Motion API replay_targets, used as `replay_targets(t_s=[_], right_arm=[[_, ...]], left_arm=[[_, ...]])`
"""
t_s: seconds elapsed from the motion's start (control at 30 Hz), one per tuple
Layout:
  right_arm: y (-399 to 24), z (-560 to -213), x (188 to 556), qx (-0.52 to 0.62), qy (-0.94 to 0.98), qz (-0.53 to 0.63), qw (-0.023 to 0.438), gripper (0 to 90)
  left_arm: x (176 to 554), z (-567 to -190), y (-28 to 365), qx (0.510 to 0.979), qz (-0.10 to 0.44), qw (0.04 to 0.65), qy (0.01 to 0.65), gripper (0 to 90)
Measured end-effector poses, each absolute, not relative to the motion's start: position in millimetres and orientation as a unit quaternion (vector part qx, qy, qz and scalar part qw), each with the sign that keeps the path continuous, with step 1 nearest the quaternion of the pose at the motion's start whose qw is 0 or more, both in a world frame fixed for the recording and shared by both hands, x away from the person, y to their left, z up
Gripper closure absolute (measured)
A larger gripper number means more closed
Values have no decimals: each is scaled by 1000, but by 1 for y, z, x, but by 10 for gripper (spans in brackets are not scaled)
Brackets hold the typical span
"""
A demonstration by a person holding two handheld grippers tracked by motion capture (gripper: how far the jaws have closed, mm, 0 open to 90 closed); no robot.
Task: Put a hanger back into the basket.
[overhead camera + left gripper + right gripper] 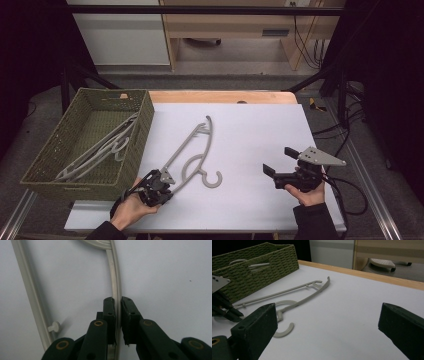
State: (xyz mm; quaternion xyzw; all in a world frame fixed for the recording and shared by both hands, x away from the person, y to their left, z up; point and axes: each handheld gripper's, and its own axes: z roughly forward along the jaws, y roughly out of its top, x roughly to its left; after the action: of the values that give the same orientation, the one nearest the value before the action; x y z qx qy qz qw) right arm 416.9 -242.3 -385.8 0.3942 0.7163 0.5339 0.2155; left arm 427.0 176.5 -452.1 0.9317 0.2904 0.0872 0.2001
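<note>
A wooden table (220, 96) stands under a white sheet (260, 140) that covers nearly all of its top. On the sheet lies a grey hanger (192, 150), flat, hook toward the near edge. At the left edge sits a green woven basket (134, 145), just beside the hanger.

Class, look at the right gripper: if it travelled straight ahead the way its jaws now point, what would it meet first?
Probably the grey hanger lying on the white table. The right gripper points left across the table with open, empty jaws; the green basket lies beyond. Depth is uncertain.
</note>
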Motion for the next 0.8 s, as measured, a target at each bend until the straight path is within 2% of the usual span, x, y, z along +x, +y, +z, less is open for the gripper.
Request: replay_targets(t_s=[0.43, 0.8], right_arm=[[-244, -385, 416, 393, 717, 533, 217, 25], [-246, -384, 416, 394, 715, 535, 219, 24]], left_arm=[[416, -434, 182, 918, 120, 257, 276, 825], [407, -413, 184, 909, 123, 292, 270, 825]])
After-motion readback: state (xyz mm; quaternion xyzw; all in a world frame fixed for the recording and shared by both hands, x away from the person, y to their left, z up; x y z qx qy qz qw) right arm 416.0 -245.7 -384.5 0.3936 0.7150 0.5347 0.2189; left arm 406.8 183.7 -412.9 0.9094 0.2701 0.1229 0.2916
